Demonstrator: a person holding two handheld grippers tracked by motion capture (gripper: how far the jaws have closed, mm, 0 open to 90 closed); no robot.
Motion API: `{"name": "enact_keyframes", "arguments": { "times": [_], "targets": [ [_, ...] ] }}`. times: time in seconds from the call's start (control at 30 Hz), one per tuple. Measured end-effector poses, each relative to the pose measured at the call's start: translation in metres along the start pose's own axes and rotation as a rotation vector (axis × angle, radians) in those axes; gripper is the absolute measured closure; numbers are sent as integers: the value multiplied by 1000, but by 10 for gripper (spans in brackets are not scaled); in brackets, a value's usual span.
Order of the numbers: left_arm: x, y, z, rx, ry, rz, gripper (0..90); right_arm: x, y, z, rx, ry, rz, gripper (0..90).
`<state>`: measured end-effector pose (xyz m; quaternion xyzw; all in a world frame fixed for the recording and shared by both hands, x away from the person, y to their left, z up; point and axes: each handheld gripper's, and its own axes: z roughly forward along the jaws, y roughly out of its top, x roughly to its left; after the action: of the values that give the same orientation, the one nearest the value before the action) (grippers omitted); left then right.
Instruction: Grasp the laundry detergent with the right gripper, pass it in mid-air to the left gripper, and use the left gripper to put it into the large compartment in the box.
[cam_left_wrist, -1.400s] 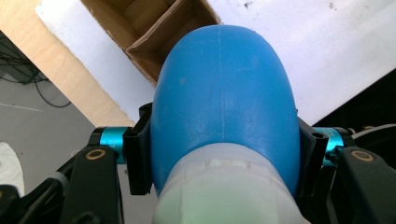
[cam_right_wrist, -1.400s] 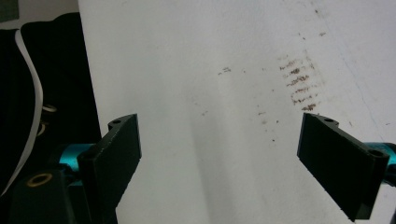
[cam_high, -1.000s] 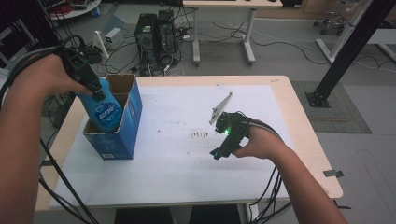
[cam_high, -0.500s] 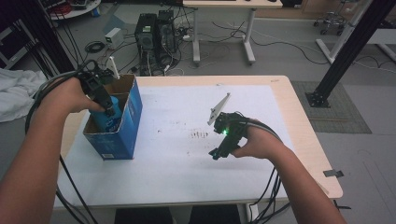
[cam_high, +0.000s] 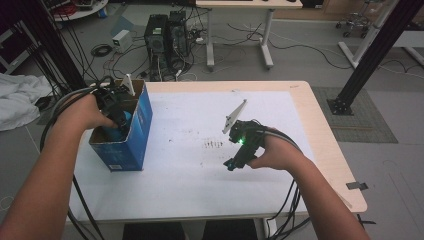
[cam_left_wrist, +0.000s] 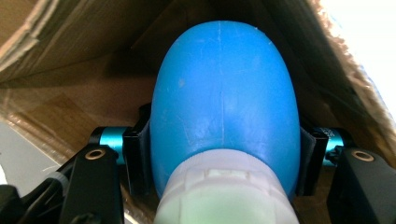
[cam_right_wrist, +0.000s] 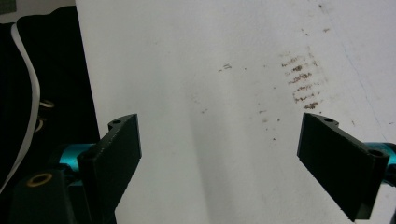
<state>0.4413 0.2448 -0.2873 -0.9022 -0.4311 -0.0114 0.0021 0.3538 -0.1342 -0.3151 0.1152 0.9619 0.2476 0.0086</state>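
High view: left gripper (cam_high: 116, 114) is down inside the open blue cardboard box (cam_high: 131, 134) at the left edge of the counter (cam_high: 175, 190), carrying a blue bottle (cam_high: 122, 124). Left gripper view: jaws clamp the blue bottle (cam_left_wrist: 224, 107) on both flanks just above its white cap (cam_left_wrist: 224, 196), cap toward the camera and rounded base pointing deeper into the box, brown cardboard walls (cam_left_wrist: 70, 51) on all sides. Gripping near the cap likely keeps the jaws clear of the walls while the body goes in first. Bottom contact cannot be judged. Right gripper (cam_high: 235, 162) rests well apart at centre-right, just right of the brown smudge marks (cam_high: 214, 144); right gripper view shows its jaws spread wide over bare white surface (cam_right_wrist: 210, 116), holding nothing, probably parked out of the way.
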Motion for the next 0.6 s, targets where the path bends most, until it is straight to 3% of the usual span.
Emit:
{"name": "enact_keyframes", "arguments": {
  "times": [0.4, 0.6],
  "targets": [
    [1, -2, 1, -14, -6, 10, 379, -1, 1, 0, -5, 2, 0, 128],
    [0, -2, 1, -20, -36, 15, 372, -2, 0, -1, -7, 0, 2, 128]
  ]
}}
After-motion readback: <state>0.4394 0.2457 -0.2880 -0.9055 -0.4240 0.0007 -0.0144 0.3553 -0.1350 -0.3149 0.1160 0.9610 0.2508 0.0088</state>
